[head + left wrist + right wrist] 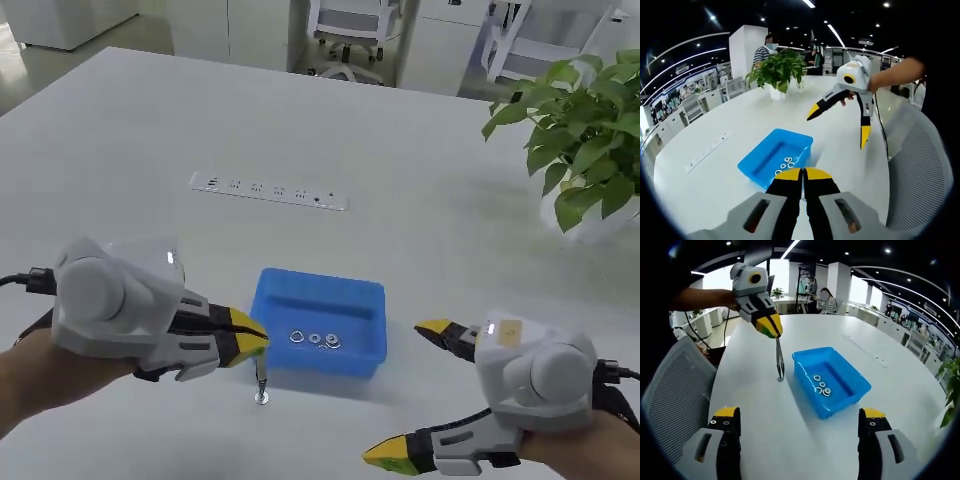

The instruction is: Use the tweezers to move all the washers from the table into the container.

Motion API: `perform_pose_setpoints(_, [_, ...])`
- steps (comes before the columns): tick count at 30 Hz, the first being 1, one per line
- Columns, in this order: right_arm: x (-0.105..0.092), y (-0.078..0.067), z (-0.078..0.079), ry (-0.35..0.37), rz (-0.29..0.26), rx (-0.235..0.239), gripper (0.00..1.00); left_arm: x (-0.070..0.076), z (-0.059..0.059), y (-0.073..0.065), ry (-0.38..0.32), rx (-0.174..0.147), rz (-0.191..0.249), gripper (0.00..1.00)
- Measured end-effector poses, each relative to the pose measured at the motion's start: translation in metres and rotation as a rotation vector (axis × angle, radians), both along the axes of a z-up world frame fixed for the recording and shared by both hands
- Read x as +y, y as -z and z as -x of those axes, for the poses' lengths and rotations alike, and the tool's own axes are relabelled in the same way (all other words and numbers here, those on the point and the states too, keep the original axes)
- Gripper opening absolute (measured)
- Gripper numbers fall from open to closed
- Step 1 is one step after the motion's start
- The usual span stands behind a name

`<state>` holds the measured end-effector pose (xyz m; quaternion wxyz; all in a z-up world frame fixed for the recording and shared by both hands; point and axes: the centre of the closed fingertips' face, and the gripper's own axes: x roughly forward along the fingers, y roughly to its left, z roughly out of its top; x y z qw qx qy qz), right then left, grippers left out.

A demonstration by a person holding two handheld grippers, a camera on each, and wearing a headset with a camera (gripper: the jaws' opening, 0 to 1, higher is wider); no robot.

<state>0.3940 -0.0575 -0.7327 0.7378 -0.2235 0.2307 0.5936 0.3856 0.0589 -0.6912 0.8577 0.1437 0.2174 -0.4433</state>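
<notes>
My left gripper is shut on metal tweezers, which point straight down just outside the near wall of the blue container. Their tips meet a single washer on the white table; I cannot tell whether it is pinched. Several washers lie inside the container. To the right of the container, my right gripper is open wide and holds nothing.
A white power strip lies on the table beyond the container. A potted plant stands at the far right. A grey mesh chair sits at the near table edge. People stand in the background.
</notes>
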Motion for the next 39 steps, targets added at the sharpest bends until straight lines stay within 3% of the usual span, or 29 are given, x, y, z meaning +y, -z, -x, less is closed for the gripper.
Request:
perform_pose_setpoints(8, [0.009, -0.004, 0.004, -0.051, -0.020, -0.018, 0.91, -0.001, 0.002, -0.001, 0.010, -0.004, -0.007, 0.04])
perform_pose_setpoints(15, [0.026, -0.006, 0.013, -0.141, -0.047, -0.037, 0.82, -0.004, 0.004, -0.002, 0.031, -0.003, -0.016, 0.04])
perform_pose_setpoints(23, [0.045, 0.002, 0.027, -0.267, -0.024, -0.035, 0.63, -0.005, 0.007, -0.002, 0.045, 0.004, -0.010, 0.04])
perform_pose_setpoints(28, [0.059, 0.009, 0.032, -0.347, -0.013, -0.061, 0.54, -0.006, 0.007, -0.002, 0.053, 0.009, -0.005, 0.04])
perform_pose_setpoints(39, [0.083, 0.018, 0.029, -0.434, 0.013, -0.094, 0.34, -0.005, 0.006, -0.001, 0.060, 0.016, 0.005, 0.04])
